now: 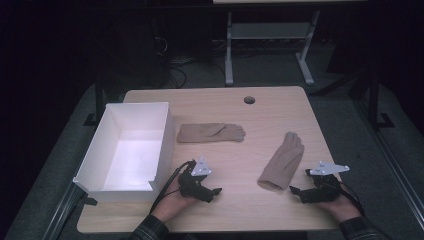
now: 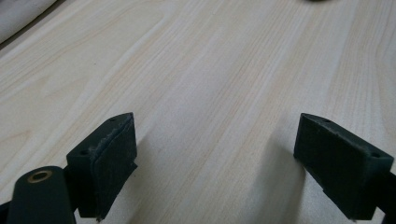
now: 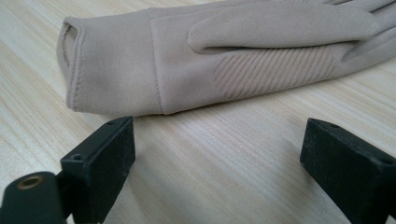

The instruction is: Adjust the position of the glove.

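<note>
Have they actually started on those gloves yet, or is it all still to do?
Nothing looks done: the white box holds nothing, and both gloves lie on the table. The right gripper, open, faces the near glove; the left gripper is open too. The far glove is untouched.

Wooden table (image 1: 280,210) — gloves (image 1: 282,162), white box (image 1: 127,147)

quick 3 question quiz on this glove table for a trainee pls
1. True or false: the right gripper is already clamped on the glove near it.
2. Which gripper is closer to the white box: A left, B right?
3. How many gloves lie on the table?

Key:
1. False; its jaws stand open just short of the cuff.
2. A, the left gripper.
3. Two; the other glove lies beside the box.
</note>
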